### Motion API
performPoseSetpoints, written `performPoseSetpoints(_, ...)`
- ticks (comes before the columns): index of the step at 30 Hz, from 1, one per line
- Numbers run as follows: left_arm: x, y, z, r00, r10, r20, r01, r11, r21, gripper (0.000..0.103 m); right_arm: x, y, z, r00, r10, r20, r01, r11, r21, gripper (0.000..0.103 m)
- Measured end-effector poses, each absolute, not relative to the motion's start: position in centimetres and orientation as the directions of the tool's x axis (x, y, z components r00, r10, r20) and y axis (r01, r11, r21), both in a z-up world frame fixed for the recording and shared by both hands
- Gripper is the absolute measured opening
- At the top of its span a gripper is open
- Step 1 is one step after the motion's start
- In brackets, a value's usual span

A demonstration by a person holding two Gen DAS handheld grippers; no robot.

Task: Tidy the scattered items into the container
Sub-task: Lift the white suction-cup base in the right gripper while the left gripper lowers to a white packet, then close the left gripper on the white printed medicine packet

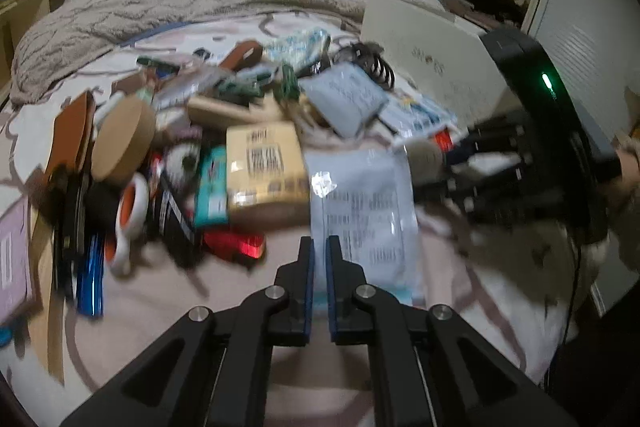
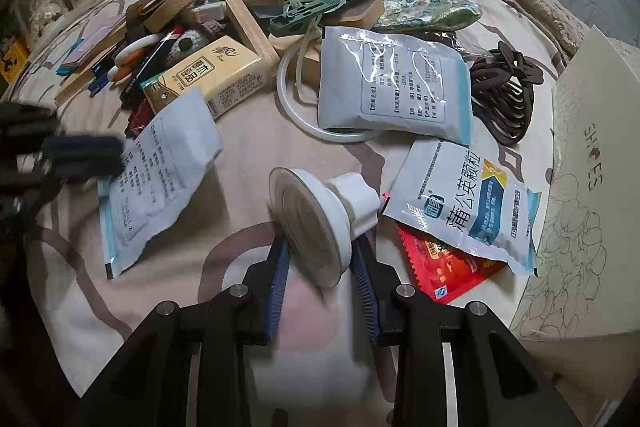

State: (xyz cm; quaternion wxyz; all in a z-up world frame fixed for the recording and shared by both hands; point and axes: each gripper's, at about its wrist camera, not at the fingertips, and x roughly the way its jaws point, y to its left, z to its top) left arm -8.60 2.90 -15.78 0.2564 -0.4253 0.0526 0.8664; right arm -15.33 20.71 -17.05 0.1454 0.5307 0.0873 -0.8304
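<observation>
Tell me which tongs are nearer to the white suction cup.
Right. The right tongs clamp the white suction cup; the left tongs sit apart over a white sachet.

Left gripper (image 1: 320,247) angled downward, jaws pinched nearly together. Right gripper (image 2: 320,251) pitched steeply down, jaws partly apart, clamping between pads.
</observation>
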Motion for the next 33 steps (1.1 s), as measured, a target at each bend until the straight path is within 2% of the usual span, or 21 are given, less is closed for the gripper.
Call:
performPoseSetpoints(5, -6.5, 1.9, -16.2, -0.502, 0.389, -0.772, -0.483, -0.867, -0.123, 0.006, -13.4, 20.5, -17.3, -0.399, -0.140, -0.906, 0.337, -0.941, -0.003, 0.033)
performPoseSetpoints(11, -5.6, 2.1, -15.3, -0.558, 0.386, -0.735, -0.486, -0.870, -0.088, 0.009, -13.3, 20.6, -17.4, -0.397, -0.139, -0.907, 0.335, -0.942, -0.002, 0.033)
performPoseSetpoints(13, -5.8, 2.5, -15.0, -0.568, 0.391, -0.725, -0.484, -0.870, -0.090, 0.025, -13.4, 20.7, -17.4, -0.397, -0.138, -0.908, 0.335, -0.942, -0.003, 0.033)
performPoseSetpoints(15, -6.0, 3.1, -14.6, -0.585, 0.396, -0.707, -0.481, -0.872, -0.090, 0.064, -13.4, 20.7, -17.4, -0.397, -0.136, -0.908, 0.337, -0.942, -0.006, 0.033)
performPoseSetpoints(18, -6.4, 4.4, -14.2, -0.631, 0.371, -0.682, -0.469, -0.882, -0.045, 0.080, -13.5, 20.7, -17.4, -0.397, -0.137, -0.907, 0.337, -0.941, -0.006, 0.033)
performPoseSetpoints(26, -8.6, 7.4, -15.0, -0.621, 0.354, -0.700, -0.489, -0.872, -0.008, 0.081, -13.9, 20.9, -17.5, -0.403, -0.146, -0.903, 0.336, -0.942, 0.002, 0.033)
performPoseSetpoints(33, -9.2, 9.0, -17.1, -0.603, 0.291, -0.742, -0.486, -0.872, 0.053, 0.081, -13.7, 20.7, -17.7, -0.409, -0.151, -0.900, 0.334, -0.942, 0.006, 0.033)
